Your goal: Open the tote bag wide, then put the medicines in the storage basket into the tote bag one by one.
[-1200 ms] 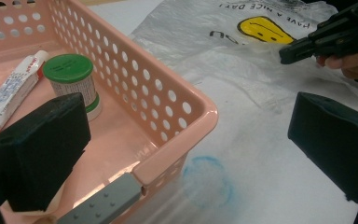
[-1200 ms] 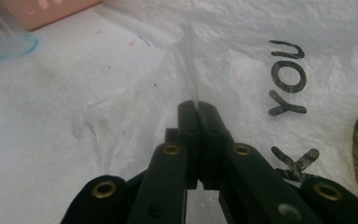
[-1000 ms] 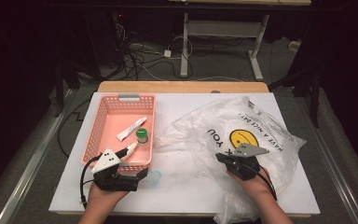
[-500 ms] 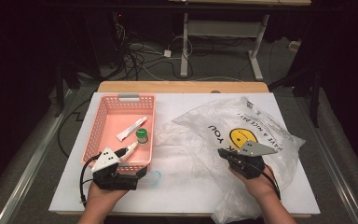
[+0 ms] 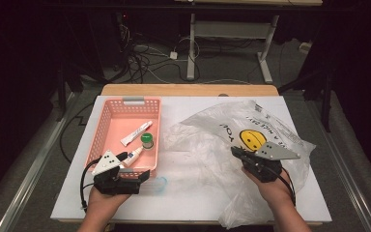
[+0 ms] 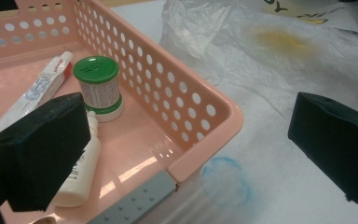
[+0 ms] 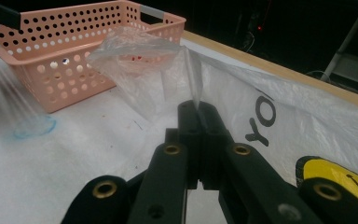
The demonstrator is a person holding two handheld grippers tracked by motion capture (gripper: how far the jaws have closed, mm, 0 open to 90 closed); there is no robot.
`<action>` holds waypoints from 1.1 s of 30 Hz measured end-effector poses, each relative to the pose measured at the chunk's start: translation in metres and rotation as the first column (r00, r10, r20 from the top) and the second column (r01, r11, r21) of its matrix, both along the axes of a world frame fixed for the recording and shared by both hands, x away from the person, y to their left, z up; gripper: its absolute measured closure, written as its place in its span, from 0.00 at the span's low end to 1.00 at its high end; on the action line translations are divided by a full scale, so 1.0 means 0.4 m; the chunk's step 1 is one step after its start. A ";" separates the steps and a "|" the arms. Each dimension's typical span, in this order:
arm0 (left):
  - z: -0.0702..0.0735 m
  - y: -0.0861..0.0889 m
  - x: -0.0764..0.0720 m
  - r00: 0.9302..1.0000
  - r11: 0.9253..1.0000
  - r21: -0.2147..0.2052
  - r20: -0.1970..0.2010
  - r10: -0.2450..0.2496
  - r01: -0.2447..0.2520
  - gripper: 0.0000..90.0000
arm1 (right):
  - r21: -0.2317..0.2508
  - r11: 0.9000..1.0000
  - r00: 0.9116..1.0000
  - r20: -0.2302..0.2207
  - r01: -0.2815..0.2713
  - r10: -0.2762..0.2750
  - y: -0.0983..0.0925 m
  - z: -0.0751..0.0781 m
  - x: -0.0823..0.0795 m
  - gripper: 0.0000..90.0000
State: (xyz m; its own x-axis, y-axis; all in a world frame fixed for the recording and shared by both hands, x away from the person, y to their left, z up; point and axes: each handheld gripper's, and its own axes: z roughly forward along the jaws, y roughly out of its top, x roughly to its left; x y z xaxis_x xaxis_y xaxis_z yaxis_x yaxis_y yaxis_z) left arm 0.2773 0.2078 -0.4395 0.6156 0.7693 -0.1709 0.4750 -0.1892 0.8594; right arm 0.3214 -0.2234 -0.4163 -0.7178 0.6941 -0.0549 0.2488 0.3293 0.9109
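Done: our right gripper (image 7: 198,109) has its jaws clenched on a fold of the plastic bag (image 5: 251,140), lifted off the tabletop (image 5: 188,108) | left gripper (image 5: 140,175) jaws released beside the basket (image 5: 107,118) | left: tubes, green-capped jar (image 6: 96,86) not yet bagged, we judge.

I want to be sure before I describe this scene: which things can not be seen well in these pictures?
- White bottle in the basket: left gripper view, label covered by the black jaw.
- Tube: high view, print too small to read.
- Bag print: right gripper view, cut off by the right edge.
- Bag fold pinched by the right gripper: the held part hidden between the shut jaws.
- Blue ring: blurred.
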 end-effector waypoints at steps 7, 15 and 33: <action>0.001 0.028 0.007 0.999 0.999 -0.003 -0.001 0.034 -0.034 0.00 | 0.007 1.000 1.000 0.015 0.006 -0.006 0.000 0.007 -0.002 1.00; 0.006 0.075 0.019 0.996 0.996 0.017 -0.008 0.092 -0.091 0.00 | 0.010 1.000 1.000 0.017 0.013 -0.013 -0.005 0.007 0.002 1.00; 0.027 0.140 0.030 0.984 0.984 -0.005 -0.004 0.178 -0.178 0.00 | 0.021 0.999 0.999 0.029 0.028 -0.028 -0.018 0.011 0.000 1.00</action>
State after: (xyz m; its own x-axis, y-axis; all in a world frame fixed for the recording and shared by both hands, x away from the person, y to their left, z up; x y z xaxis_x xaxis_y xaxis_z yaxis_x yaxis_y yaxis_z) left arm 0.2894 0.2637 -0.4286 0.4683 0.8656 -0.1771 0.5032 -0.0965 0.8587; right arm 0.3216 -0.2307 -0.4119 -0.6962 0.7152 -0.0613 0.2307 0.3037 0.9244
